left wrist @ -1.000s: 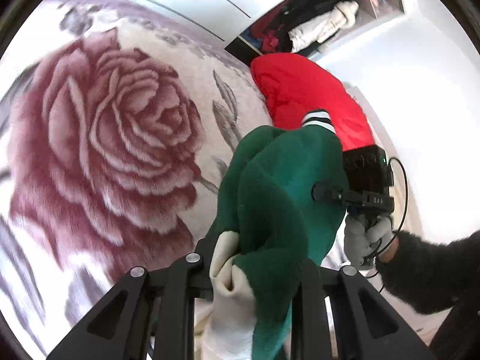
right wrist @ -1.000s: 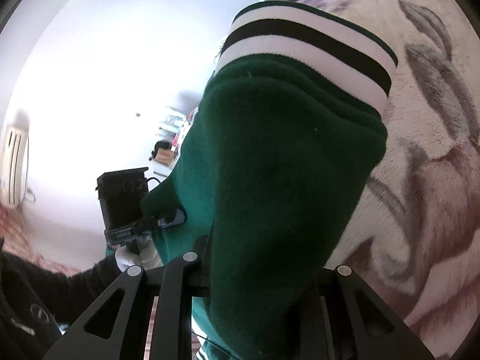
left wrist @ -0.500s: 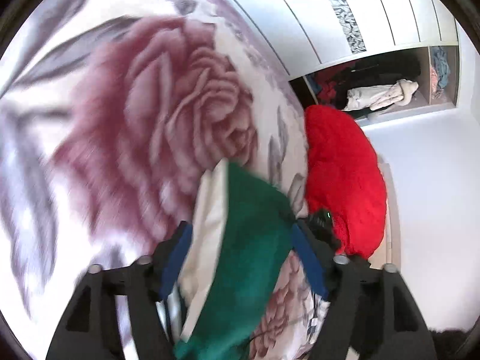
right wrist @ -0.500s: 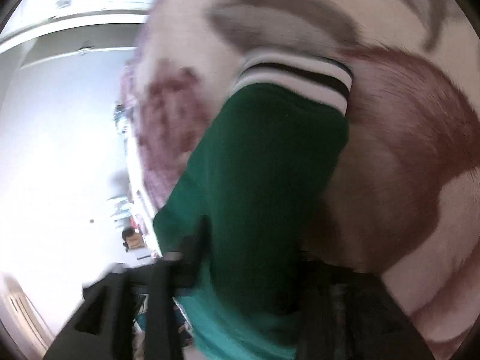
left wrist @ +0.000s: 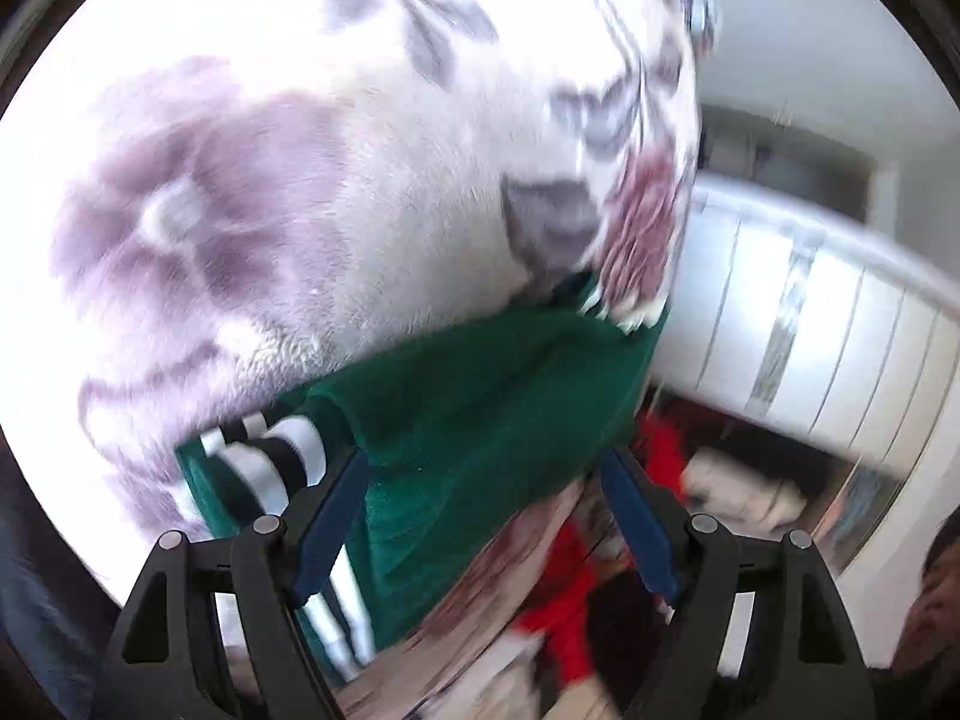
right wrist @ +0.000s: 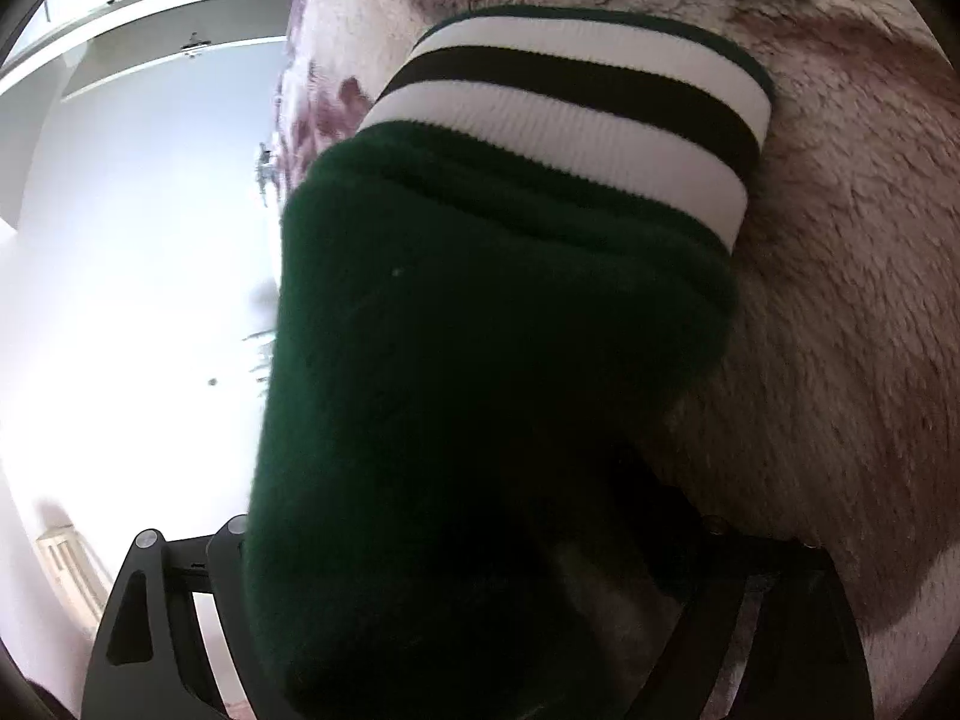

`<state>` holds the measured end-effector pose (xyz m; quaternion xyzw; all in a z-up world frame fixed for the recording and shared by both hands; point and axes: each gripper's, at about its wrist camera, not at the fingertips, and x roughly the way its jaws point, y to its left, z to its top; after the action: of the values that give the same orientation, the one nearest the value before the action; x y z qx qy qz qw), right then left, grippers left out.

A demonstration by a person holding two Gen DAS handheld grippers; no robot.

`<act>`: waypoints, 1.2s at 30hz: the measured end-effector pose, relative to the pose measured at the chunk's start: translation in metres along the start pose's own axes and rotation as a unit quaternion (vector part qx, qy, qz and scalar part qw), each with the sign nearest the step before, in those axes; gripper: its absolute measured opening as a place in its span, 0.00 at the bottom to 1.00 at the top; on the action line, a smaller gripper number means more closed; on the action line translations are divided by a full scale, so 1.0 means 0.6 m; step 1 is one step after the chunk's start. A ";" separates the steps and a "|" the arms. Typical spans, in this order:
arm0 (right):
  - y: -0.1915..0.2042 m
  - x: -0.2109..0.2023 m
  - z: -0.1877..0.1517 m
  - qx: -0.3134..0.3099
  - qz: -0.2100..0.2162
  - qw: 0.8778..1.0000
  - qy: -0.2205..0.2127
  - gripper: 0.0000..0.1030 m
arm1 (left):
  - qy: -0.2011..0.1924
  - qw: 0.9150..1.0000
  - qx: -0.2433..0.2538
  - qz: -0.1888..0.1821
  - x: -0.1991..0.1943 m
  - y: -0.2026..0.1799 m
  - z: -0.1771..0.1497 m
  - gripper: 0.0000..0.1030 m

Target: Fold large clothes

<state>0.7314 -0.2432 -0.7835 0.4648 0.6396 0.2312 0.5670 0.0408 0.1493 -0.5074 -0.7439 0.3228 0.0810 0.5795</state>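
Note:
A dark green fleece garment (left wrist: 480,384) with black-and-white striped cuffs (left wrist: 270,450) lies bunched on the floral blanket (left wrist: 300,180). My left gripper (left wrist: 486,516) is opening. Its blue pads (left wrist: 336,516) stand wide apart with green cloth lying loosely between them. In the right wrist view the same garment (right wrist: 480,330) fills the middle, and its striped cuff (right wrist: 570,96) rests on the blanket (right wrist: 840,240). My right gripper (right wrist: 468,570) is opening too. The cloth drapes over it and hides most of both fingers.
The left wrist view is blurred and rolled. Beyond the blanket's edge lie a red garment (left wrist: 570,600) and white wardrobe doors (left wrist: 810,330). Part of a person (left wrist: 936,600) shows at the lower right. A bright white wall (right wrist: 120,300) fills the right wrist view's left side.
Both grippers were shut on the lifted green garment. They have since come down to the blanket, rolled, and spread their jaws. The garment now rests on the blanket.

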 end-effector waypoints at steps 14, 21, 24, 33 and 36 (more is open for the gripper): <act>-0.028 -0.035 -0.397 -0.051 -0.155 0.979 0.123 0.88 | 0.089 0.928 0.254 0.257 0.045 -0.084 -0.007 0.76; -0.170 0.106 -0.591 0.085 -0.076 0.972 0.208 0.88 | 0.253 0.866 0.325 0.283 0.192 -0.015 0.048 0.76; -0.163 0.140 -0.602 0.104 -0.037 0.978 0.175 0.88 | 0.276 0.858 0.350 0.257 0.227 -0.030 0.042 0.77; -0.163 0.019 -0.615 0.114 -0.096 0.985 0.085 0.79 | 0.293 0.854 0.365 0.228 0.226 -0.038 0.049 0.27; -0.138 -0.019 -0.602 0.101 -0.122 0.986 0.041 0.79 | 0.307 0.848 0.368 0.226 0.237 -0.036 0.050 0.26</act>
<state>0.3633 -0.2079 -0.7555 0.4279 0.7345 0.1132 0.5143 0.1716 0.1243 -0.5697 -0.3693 0.6496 -0.1482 0.6478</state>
